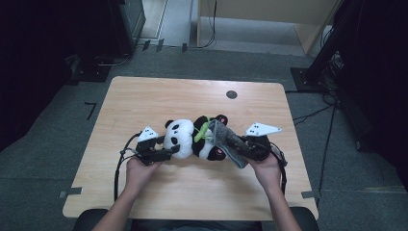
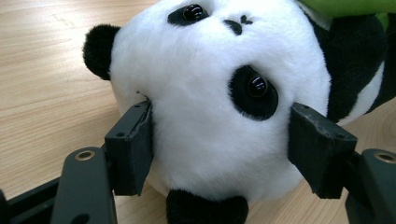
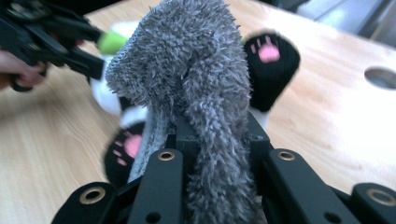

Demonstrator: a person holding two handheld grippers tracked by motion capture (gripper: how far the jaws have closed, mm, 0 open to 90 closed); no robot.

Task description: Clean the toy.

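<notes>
A black-and-white panda plush (image 1: 185, 137) with a green piece at its neck lies on its side in the middle of the wooden table (image 1: 144, 96). My left gripper (image 1: 168, 153) comes in from the left, and its two pads press into the sides of the panda's white head (image 2: 210, 70). My right gripper (image 1: 244, 147) is shut on a grey fuzzy sock (image 3: 187, 70), which stands up out of the jaws and drapes toward the panda's legs. The panda's black feet with pink pads (image 3: 271, 65) lie just behind the sock (image 1: 226, 137).
A round cable hole (image 1: 231, 94) sits in the table's far right part. Bare wood lies all around the plush. Dark stands, cables and a black frame (image 1: 337, 43) surround the table on the floor.
</notes>
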